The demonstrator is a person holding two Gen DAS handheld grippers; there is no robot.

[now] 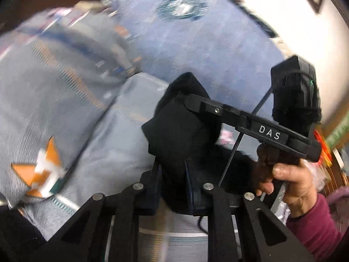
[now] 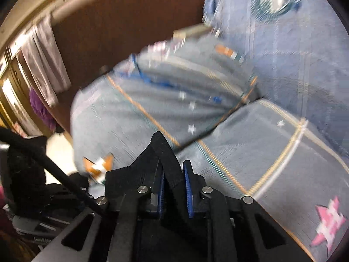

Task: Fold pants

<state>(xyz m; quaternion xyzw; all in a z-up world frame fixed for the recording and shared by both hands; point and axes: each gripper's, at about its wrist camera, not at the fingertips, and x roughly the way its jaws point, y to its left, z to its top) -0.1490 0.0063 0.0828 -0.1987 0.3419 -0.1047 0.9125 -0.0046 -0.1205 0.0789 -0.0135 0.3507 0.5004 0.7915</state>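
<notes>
Pants point(image 1: 181, 135), black, bunched between both pairs of jaws. We have the left gripper point(image 1: 172, 174) clamped on a dark wad at lower centre of its view; the right gripper point(image 2: 174, 179) pinches a black fold likewise. Right hand point(image 1: 290, 181) sits at lower right in the left view. Beyond lies a patterned grey-blue bedspread point(image 2: 250, 135). Motion blur throughout. We judge the fold barely begun: garment lifted, not laid flat, no crease visible.

pants point(image 1: 181, 135) bunched between left gripper point(image 1: 172, 174) fingers, right gripper point(image 1: 250, 120) seen just right of them, quilt point(image 1: 65, 100) spread beyond, pillow point(image 1: 196, 32) farther back
</notes>
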